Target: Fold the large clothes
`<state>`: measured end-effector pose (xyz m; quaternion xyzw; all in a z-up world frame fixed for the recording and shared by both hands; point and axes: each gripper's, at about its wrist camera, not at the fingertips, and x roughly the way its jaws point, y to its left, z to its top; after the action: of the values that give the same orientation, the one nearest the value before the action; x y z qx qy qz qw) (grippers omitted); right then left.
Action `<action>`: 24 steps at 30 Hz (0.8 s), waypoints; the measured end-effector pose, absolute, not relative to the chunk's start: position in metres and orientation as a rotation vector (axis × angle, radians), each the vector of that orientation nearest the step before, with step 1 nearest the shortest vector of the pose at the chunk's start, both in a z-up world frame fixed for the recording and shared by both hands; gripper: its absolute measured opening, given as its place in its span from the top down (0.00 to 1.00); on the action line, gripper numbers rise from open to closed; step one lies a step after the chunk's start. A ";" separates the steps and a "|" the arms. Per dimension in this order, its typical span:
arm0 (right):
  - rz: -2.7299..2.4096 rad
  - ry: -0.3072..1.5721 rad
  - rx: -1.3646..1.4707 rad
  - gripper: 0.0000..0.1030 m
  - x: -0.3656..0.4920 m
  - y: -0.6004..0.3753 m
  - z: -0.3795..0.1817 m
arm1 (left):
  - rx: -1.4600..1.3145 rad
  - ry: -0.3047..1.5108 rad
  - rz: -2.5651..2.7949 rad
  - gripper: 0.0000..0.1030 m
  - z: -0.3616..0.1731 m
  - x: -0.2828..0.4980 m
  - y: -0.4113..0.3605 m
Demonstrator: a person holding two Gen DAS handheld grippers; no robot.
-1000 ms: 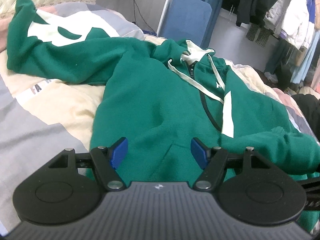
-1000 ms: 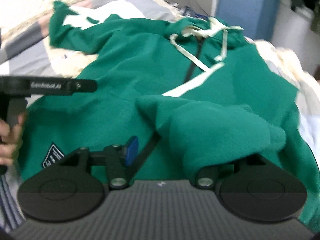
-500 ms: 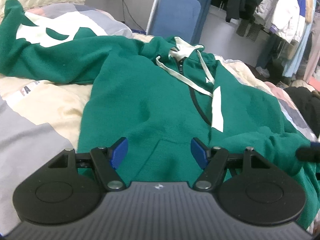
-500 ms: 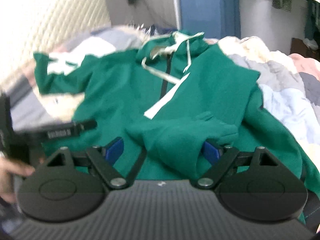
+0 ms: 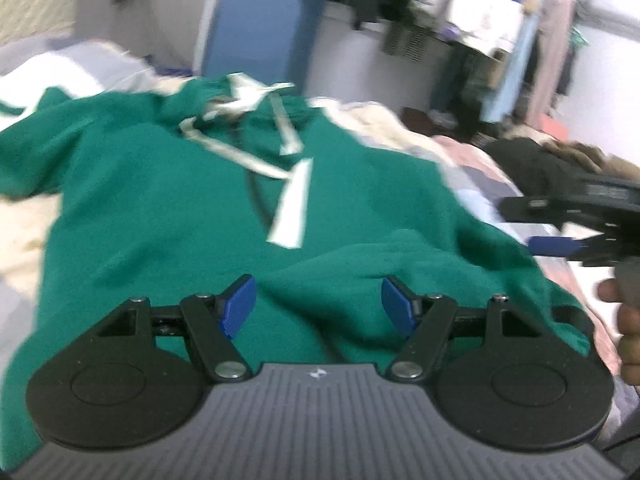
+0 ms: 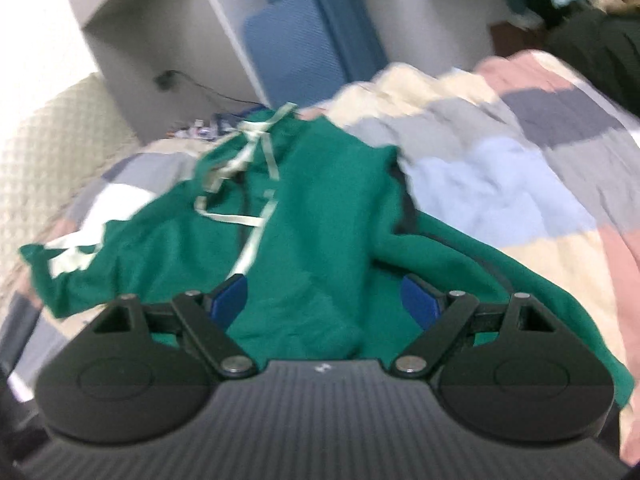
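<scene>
Hoodie (image 5: pixel 168 216): green, spread on bed (image 6: pixel 500 184), right sleeve folded across front.
Left gripper (image 5: pixel 318 306): released, above hem.
Right gripper (image 6: pixel 330 304): released, jaws just widened, nothing pinched.

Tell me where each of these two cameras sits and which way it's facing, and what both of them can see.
Left wrist: sits behind the open left gripper, looking forward and down over the green hoodie toward the blue chair; the right gripper and the hand holding it show at the right edge.
Right wrist: sits behind the open right gripper, jaws just widened, nothing pinched, looking down over the folded-in sleeve and the patchwork quilt.
Shared: hoodie, cream drawstrings, chair, quilt.
</scene>
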<state>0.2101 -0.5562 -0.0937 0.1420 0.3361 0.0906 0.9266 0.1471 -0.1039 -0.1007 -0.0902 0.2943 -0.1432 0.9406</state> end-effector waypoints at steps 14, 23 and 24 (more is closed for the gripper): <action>0.065 0.696 0.454 0.17 0.225 -0.606 -0.113 | 0.151 0.668 -0.368 0.44 -0.125 0.188 -0.260; 0.086 0.705 0.455 0.17 0.227 -0.604 -0.115 | 0.079 0.630 -0.297 0.69 -0.091 0.154 -0.219; 0.092 0.707 0.451 0.17 0.227 -0.603 -0.115 | 0.051 0.623 -0.288 0.69 -0.083 0.147 -0.209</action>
<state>0.2272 -0.6027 -0.1149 0.2188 0.3429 0.0445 0.9124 0.1470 -0.2088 -0.0835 0.0250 0.3053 -0.1410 0.9414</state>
